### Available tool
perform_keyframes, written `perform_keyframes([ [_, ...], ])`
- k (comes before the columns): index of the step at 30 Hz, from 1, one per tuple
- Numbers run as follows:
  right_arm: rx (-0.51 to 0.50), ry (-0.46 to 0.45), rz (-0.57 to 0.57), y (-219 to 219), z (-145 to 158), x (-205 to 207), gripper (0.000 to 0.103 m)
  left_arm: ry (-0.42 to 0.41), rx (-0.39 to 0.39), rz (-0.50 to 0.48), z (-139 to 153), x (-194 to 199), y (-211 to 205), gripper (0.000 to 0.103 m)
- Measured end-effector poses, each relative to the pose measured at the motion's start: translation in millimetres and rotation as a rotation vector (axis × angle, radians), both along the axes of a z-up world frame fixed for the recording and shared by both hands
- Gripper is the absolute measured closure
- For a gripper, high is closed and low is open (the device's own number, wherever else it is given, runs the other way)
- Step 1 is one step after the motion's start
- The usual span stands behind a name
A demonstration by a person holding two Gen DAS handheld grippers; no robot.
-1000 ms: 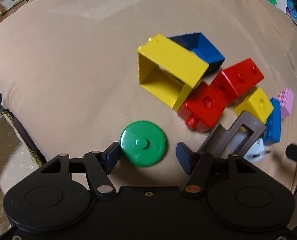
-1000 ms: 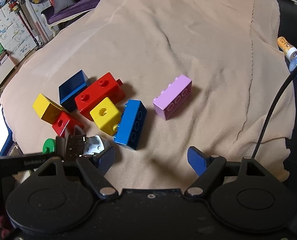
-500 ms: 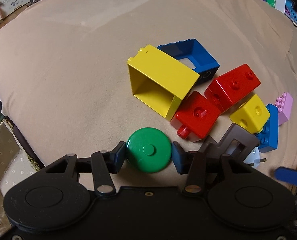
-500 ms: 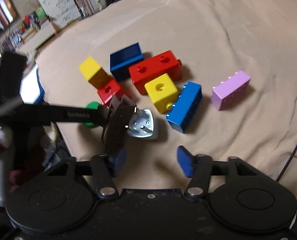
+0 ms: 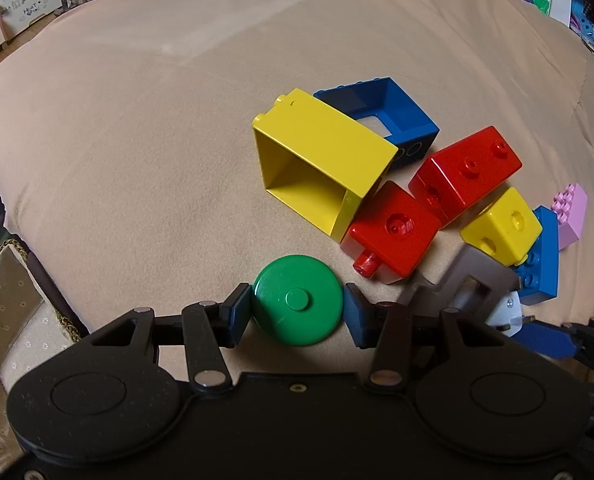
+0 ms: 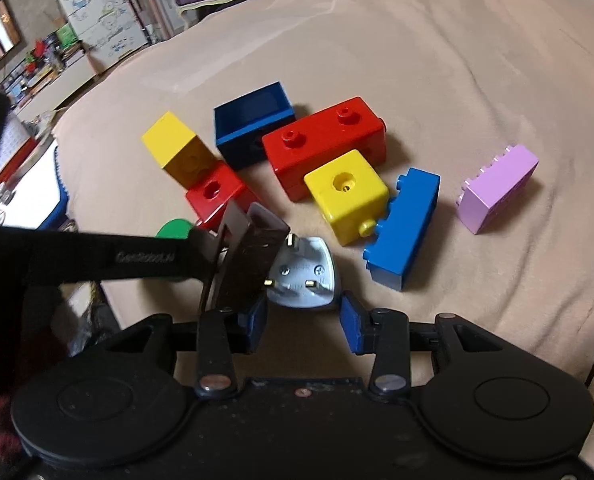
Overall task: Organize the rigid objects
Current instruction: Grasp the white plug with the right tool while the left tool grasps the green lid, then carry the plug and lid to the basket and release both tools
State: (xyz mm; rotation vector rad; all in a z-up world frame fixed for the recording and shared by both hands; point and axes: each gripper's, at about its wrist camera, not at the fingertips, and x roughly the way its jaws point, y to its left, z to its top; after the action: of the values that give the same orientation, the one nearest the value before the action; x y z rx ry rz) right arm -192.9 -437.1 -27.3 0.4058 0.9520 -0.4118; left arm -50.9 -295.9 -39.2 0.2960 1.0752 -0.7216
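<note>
At lower centre, the flat round green plastic disc (image 5: 297,300) is clamped edge-on by the left gripper (image 5: 297,307); the right gripper (image 6: 301,316) is closing (pads not yet touching) around the grey-white three-pin plug (image 6: 303,276) — directly ahead.

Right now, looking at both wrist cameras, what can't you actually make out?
- Green disc: right wrist view shows only a sliver; the left gripper's arm hides the rest.
- White plug: left wrist view shows only a corner, behind the brown bracket.
- Right gripper: jaws closing around the plug; pad contact unclear.
- Blue frame: near wall hidden by the yellow box.
- Shelf clutter, right wrist view: too blurred.
</note>
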Motion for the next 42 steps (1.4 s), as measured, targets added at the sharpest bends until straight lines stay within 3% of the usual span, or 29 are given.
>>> perform_keyframes([
  [11,-0.071,-0.025,-0.061,-6.4,-5.5,14.6,0.068,-0.011,-0.008,-0.008,2.5,-11.1,-2.7,0.056],
  [31,-0.074,-0.177,-0.292,-50.5,53.3,-28.2,0.068,-0.036,-0.049,0.046,48.3,-7.6,11.6,0.055],
  [36,-0.056,-0.184,-0.282,-46.7,64.2,-25.5,0.068,-0.045,-0.054,0.078,60.0,-4.0,27.3,0.055],
  [42,-0.032,-0.183,-0.194,-21.0,71.3,-8.2,0.068,-0.050,-0.036,0.136,66.0,2.4,62.2,0.055],
])
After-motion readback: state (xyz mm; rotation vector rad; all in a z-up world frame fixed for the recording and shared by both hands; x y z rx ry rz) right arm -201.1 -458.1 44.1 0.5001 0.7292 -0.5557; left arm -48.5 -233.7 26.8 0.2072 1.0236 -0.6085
